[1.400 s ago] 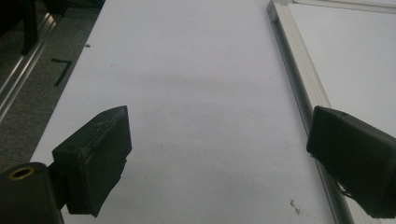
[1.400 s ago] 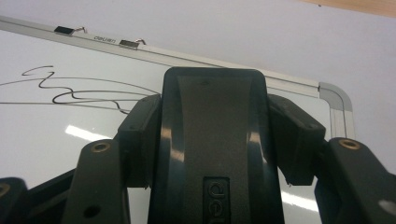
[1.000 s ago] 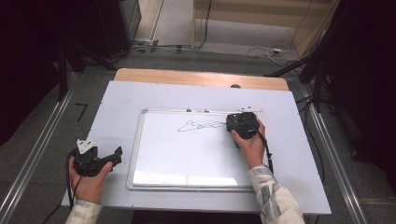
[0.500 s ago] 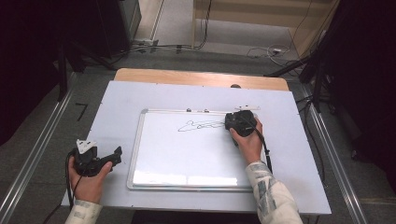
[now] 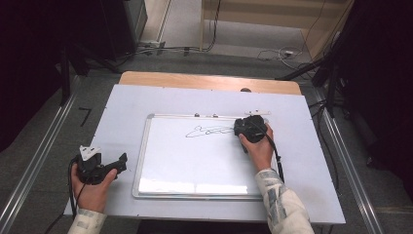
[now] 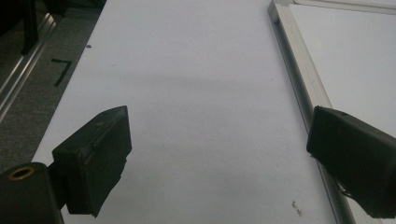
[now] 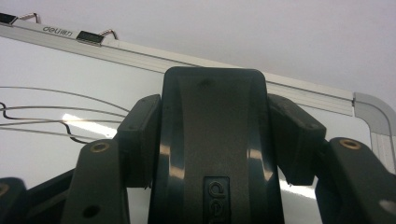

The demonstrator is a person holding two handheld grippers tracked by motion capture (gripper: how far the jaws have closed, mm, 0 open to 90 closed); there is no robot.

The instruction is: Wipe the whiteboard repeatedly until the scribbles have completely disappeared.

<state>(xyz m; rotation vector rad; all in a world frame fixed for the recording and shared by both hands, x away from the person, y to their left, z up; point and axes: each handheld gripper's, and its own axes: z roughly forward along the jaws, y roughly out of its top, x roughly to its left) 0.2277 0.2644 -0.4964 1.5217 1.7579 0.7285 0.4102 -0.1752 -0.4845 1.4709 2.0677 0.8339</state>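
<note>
A white whiteboard (image 5: pixel 195 161) with a silver frame lies on the table, with a thin black line drawing (image 5: pixel 209 130) near its top edge. My right gripper (image 5: pixel 251 127) is at the right end of that drawing, shut on a black whiteboard eraser (image 7: pixel 212 163) pressed flat against the board. In the right gripper view the gripper (image 7: pixel 215 116) has both jaws clamped on the eraser's sides, with the drawing's lines (image 7: pixel 56 116) to the left. My left gripper (image 5: pixel 119 161) rests on the table left of the board, open and empty (image 6: pixel 219 135).
The pale table top (image 5: pixel 126 112) carries the board, whose frame (image 6: pixel 299 70) runs just right of the left gripper. Two clips (image 7: pixel 88 36) sit on the board's top rail. A wooden strip (image 5: pixel 204 80) edges the table's far side, with cables on the floor beyond.
</note>
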